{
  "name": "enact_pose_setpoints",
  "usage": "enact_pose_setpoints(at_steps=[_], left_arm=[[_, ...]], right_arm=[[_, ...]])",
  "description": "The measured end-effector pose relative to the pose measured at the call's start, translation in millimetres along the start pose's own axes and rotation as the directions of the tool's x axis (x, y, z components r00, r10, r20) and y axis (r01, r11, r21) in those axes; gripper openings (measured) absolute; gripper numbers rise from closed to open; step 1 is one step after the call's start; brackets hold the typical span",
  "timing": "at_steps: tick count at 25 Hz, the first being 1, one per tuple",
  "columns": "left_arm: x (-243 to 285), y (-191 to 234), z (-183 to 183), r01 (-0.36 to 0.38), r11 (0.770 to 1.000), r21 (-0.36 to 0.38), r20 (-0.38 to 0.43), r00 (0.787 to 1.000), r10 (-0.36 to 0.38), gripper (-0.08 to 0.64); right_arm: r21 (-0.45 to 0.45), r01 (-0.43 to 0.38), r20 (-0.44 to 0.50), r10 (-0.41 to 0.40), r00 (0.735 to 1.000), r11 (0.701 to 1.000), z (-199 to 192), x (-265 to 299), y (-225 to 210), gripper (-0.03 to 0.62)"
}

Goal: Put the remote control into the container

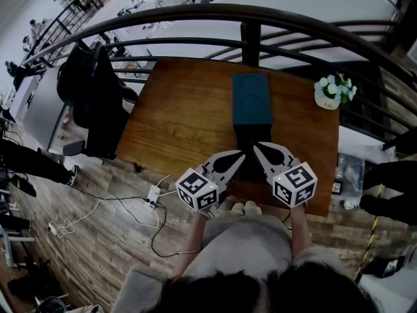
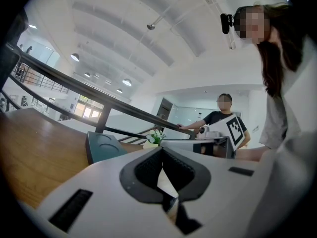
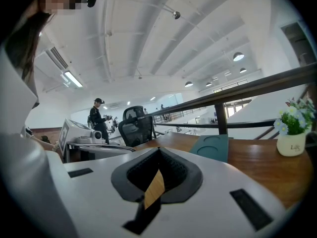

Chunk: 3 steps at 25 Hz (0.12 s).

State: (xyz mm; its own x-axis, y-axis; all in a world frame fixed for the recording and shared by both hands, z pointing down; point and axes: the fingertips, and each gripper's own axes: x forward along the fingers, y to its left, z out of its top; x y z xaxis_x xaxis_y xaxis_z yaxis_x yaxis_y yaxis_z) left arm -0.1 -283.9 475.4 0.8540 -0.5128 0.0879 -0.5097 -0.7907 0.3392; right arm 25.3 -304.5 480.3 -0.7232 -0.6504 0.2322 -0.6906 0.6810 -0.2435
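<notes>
Remote control (image 1: 251, 139): judged to be the dark oblong lying flat on the table (image 1: 182, 116), right ahead of both sets of jaw tips and between them. Neither gripper view shows it.
Container (image 1: 251, 98): teal box, beyond the remote on the far side from the grippers and just touching or nearly touching its far end. Round marks show on its top face; I cannot tell whether it stands open.
Left gripper (image 1: 242, 154): jaws closed tip to tip with nothing between them, pointing in toward the remote's near end.
Right gripper (image 1: 257, 147): jaws fully closed and empty, tips close beside the left gripper's tips.
Flower pot (image 1: 333, 91): well off to the right gripper's outer side, level with the container.
Handling: probably light, rigid plastic with a smooth casing, so it may skid on the wood or slip from a shallow pinch. The button face should not be squeezed hard.
Where to hold: across its narrow width near the middle, pads on the two long edges, so it hangs level.
Step in hand: the grasp is not yet made, and one pair of jaws must open first.
</notes>
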Motion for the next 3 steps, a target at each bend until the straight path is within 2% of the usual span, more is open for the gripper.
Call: enact_pose_setpoints(at_steps=[3], left_arm=[[1.2,-1.7,0.5,0.004,1.0,-0.001,-0.002,1.0,-0.004,0.004]], right_arm=[[0.001,-0.002,0.001,0.002,1.0,1.0,1.1,-1.1,-0.7,0.029]])
